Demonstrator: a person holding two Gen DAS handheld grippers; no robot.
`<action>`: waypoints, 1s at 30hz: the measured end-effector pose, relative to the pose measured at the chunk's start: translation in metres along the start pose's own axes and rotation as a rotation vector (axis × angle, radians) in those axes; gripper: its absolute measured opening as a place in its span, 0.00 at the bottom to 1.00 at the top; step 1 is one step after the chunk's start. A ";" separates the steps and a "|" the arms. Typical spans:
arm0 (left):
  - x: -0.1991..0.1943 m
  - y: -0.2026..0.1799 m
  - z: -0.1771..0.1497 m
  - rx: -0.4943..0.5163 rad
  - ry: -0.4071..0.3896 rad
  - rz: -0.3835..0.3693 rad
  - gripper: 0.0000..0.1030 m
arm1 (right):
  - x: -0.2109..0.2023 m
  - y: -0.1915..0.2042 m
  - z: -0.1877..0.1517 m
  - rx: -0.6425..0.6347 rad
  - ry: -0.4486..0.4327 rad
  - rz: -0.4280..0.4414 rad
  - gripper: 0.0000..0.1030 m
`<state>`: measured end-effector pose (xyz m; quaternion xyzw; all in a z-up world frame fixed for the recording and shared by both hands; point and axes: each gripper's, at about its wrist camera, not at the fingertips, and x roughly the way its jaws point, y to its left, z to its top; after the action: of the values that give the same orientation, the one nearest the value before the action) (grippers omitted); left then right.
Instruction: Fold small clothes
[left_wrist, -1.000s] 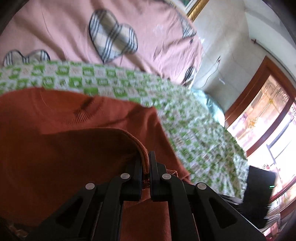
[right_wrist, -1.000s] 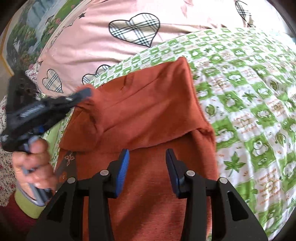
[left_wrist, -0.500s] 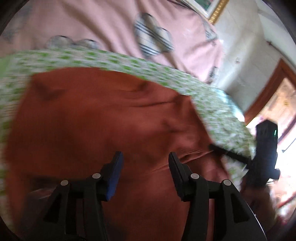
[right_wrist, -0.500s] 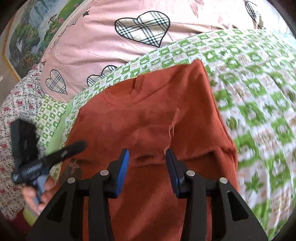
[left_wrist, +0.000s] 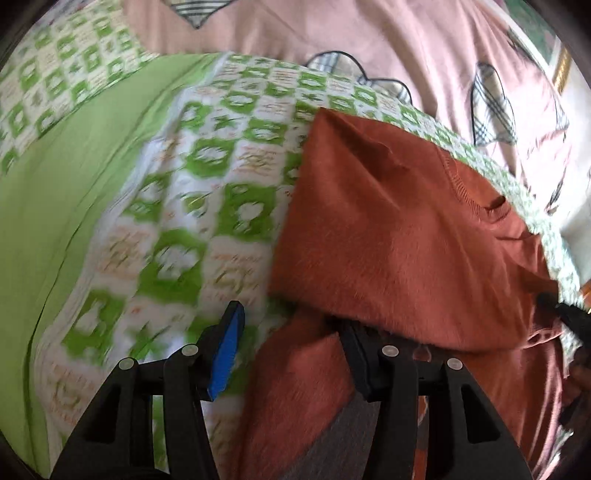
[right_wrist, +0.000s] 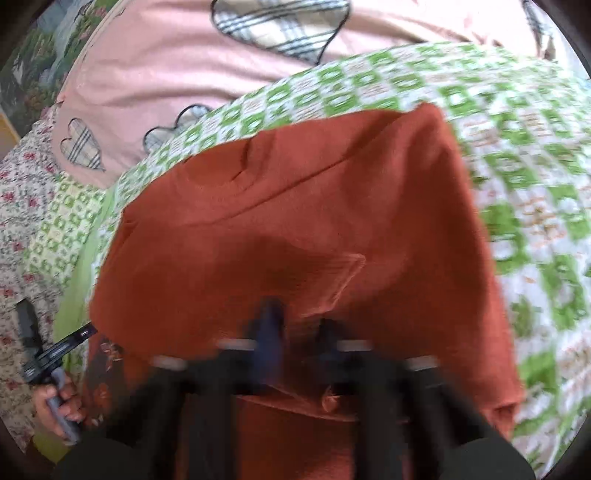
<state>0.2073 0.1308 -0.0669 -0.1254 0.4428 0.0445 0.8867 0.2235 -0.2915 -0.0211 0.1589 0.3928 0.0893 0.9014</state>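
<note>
A rust-orange knit top (left_wrist: 406, 236) lies partly folded on a green-and-white checked quilt (left_wrist: 207, 206). My left gripper (left_wrist: 291, 347) is open at the top's left edge; its right finger is under a fold of the cloth, its blue-padded left finger is over the quilt. In the right wrist view the top (right_wrist: 295, 221) fills the middle. My right gripper (right_wrist: 299, 328) is blurred, with its jaws a small gap apart over a folded cuff; I cannot tell whether it grips cloth. The left gripper also shows at the left edge of the right wrist view (right_wrist: 55, 354).
A pink bedcover with plaid hearts (right_wrist: 221, 48) lies beyond the quilt. A plain green sheet (left_wrist: 55, 184) is to the left. A floral fabric (right_wrist: 18, 206) sits at the far left. The right gripper's tip (left_wrist: 565, 314) shows at the top's right edge.
My left gripper let go of the top's edge, opened, and swung left to the garment's left side. My right gripper moved forward onto the top and its jaws have narrowed.
</note>
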 end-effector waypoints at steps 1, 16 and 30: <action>0.004 -0.006 0.004 0.017 -0.003 0.011 0.51 | -0.010 0.005 0.003 -0.008 -0.028 0.018 0.06; -0.008 -0.003 0.004 -0.014 -0.125 0.078 0.17 | -0.052 -0.027 0.018 0.074 -0.134 0.036 0.06; 0.001 0.034 -0.001 -0.223 -0.080 -0.067 0.19 | -0.023 -0.034 0.000 0.020 -0.061 -0.042 0.06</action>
<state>0.2005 0.1634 -0.0749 -0.2360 0.3948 0.0687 0.8853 0.2094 -0.3297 -0.0177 0.1621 0.3693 0.0616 0.9130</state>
